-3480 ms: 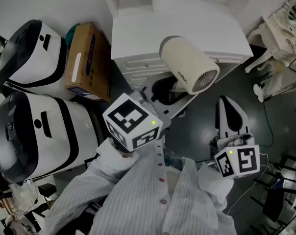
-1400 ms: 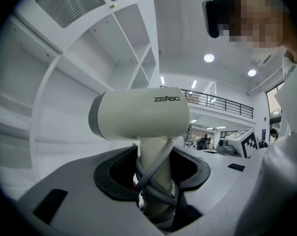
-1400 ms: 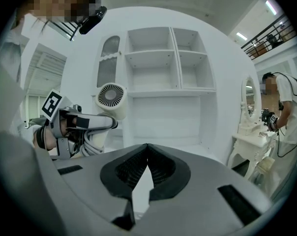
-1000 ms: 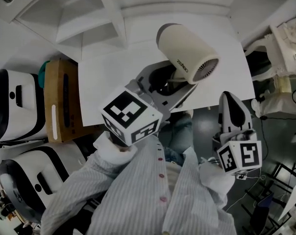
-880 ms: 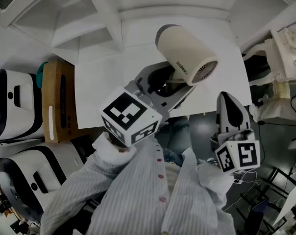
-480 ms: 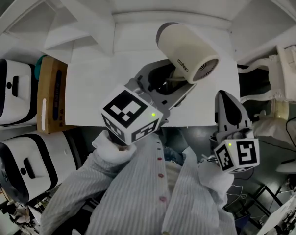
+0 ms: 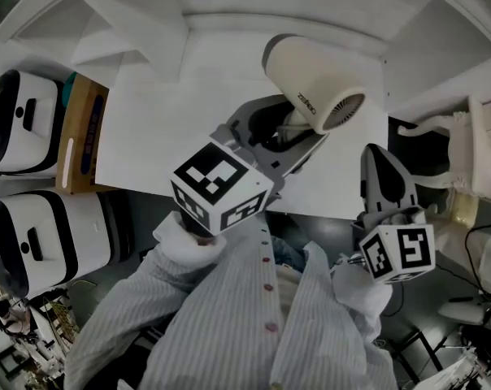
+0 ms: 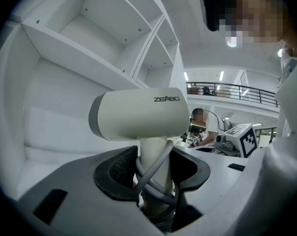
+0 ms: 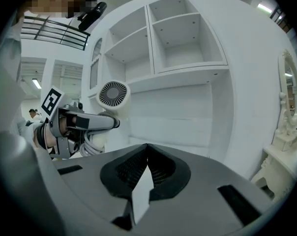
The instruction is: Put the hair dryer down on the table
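A cream hair dryer (image 7: pixel 310 84) hangs in the air over the white table (image 7: pixel 148 128); its grey cord is wound round the handle. My left gripper (image 7: pixel 282 132) is shut on that handle. In the left gripper view the dryer's barrel (image 8: pixel 138 114) lies crosswise above the left gripper (image 8: pixel 153 176), and the pads press on handle and cord. My right gripper (image 7: pixel 382 169) hovers off the table's right front corner, jaws together with nothing in them. The right gripper view shows that gripper (image 9: pixel 146 168) shut and the dryer's rear grille (image 9: pixel 112 95) at the left.
White open shelves (image 7: pixel 123 23) rise behind the table. A cardboard box (image 7: pixel 81 128) and two white-and-black appliances (image 7: pixel 26 120) (image 7: pixel 42 234) stand left of it. White furniture (image 7: pixel 473 145) is at the right. The person's striped shirt (image 7: pixel 254 323) fills the bottom.
The head view has swung, so the table and shelves sit further left and lower. The dryer stays gripped in my left gripper above the table. The right gripper keeps its place.
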Tool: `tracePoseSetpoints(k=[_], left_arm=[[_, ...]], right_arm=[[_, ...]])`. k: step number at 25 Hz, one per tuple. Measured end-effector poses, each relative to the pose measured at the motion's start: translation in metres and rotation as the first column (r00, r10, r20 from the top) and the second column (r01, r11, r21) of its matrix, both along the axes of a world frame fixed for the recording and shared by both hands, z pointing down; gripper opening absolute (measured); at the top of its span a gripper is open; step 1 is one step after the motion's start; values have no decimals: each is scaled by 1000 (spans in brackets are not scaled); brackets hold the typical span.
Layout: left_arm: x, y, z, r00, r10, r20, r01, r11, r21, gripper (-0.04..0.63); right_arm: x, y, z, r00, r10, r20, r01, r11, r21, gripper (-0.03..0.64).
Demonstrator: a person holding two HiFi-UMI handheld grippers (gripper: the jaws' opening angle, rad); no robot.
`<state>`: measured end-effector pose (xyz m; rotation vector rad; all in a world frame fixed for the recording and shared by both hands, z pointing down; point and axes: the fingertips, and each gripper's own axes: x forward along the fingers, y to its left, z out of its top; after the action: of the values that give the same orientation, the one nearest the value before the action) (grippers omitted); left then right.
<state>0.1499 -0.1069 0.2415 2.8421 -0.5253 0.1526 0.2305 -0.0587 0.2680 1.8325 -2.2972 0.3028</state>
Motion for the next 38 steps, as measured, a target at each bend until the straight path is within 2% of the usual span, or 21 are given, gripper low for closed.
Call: tracePoseSetpoints(k=[4, 21, 31, 38], left_arm=[[13, 6, 4, 1000, -3, 22, 3, 1000, -1, 189], [27, -13, 22, 996, 30, 88, -30, 1000, -6, 189], [37, -22, 55, 977, 55, 204, -53, 998, -13, 189], [42, -23, 99, 952, 83, 293, -64, 995, -73, 189]], right_arm=[[13, 3, 2, 1000, -7, 18, 7, 1000, 0, 11], [17, -15, 15, 999, 15, 48, -14, 1000, -23, 11], [17, -23, 37, 997, -13, 80, 19, 997, -77, 11], [16, -23, 60, 995, -35, 94, 47, 990, -131, 11]])
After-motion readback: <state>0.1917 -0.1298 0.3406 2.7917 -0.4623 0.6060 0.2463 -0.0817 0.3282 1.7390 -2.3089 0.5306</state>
